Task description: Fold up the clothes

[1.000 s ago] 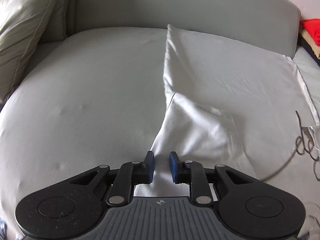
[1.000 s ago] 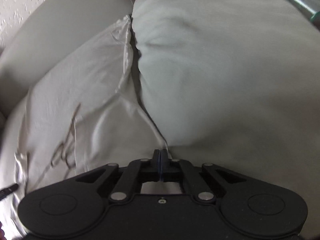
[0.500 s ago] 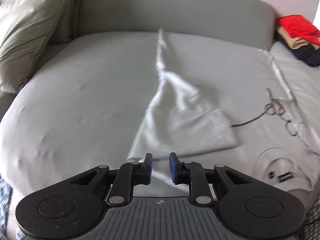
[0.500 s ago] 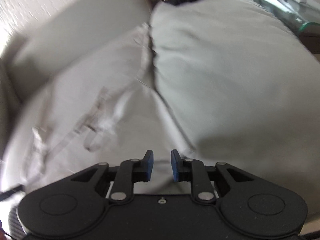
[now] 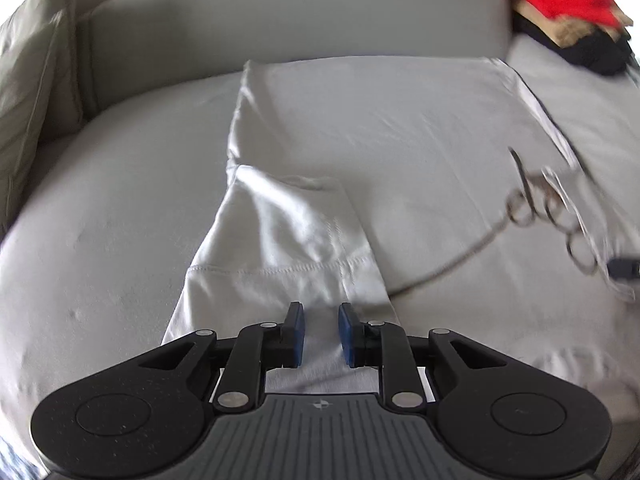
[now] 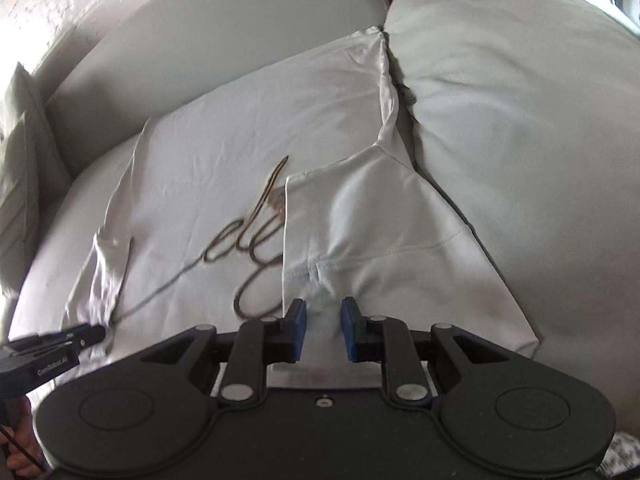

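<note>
- Spread flat on the grey sofa cushion (image 5: 100,220) against its back edge: pale white cotton T-shirt (image 5: 400,152), both sleeves folded inward.
- Left claw (image 5: 321,334) slightly parted, gripping nothing.
- Right claw (image 6: 323,329) slightly parted, gripping nothing.

The left gripper (image 6: 60,340), seen at the lower left edge of the right wrist view, carries small white lettering that reads about "GenRobot.AI". The white shirt (image 6: 248,140) bears dark cursive script across its front, but it cannot be read.
</note>
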Demonstrator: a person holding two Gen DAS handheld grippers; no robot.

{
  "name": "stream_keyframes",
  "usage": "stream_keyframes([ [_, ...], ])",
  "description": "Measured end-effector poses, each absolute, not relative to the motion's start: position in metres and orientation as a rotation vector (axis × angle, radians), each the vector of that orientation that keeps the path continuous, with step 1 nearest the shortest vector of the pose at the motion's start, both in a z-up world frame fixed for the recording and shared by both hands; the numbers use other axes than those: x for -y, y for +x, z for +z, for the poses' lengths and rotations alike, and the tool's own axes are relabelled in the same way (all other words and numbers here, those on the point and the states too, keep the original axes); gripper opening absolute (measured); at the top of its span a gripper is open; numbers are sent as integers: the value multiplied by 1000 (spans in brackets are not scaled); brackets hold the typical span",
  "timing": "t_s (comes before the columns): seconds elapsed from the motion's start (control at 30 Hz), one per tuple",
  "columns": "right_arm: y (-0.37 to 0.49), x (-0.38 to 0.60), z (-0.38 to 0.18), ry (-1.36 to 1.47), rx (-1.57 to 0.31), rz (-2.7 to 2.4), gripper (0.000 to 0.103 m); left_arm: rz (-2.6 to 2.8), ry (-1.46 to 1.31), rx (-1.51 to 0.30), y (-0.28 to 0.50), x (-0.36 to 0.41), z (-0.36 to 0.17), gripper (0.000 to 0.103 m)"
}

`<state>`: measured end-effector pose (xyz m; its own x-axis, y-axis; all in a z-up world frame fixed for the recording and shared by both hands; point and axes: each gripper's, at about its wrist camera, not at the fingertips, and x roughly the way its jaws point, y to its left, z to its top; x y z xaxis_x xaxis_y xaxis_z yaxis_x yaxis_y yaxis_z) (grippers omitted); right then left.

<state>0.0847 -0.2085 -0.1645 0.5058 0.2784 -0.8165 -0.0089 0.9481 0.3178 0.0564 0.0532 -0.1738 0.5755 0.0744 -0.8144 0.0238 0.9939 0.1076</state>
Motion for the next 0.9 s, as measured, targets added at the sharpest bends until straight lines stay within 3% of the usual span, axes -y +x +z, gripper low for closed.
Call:
stream_keyframes([
  [0.37, 41, 207, -126, 304, -1076, 239, 20, -13, 78, -942, 9, -55, -136, 18],
  [0.7, 63, 206, 24, 424, -768, 421, 37, -10, 55, -616, 21, -85, 2, 24],
  [0.8, 86, 204, 38, 390, -721, 420, 51, -21, 81, -583, 41, -87, 13, 32],
  [0.9, 121, 201, 14, 367, -747, 384, 51, -3, 115, -653, 77, -87, -15, 32],
])
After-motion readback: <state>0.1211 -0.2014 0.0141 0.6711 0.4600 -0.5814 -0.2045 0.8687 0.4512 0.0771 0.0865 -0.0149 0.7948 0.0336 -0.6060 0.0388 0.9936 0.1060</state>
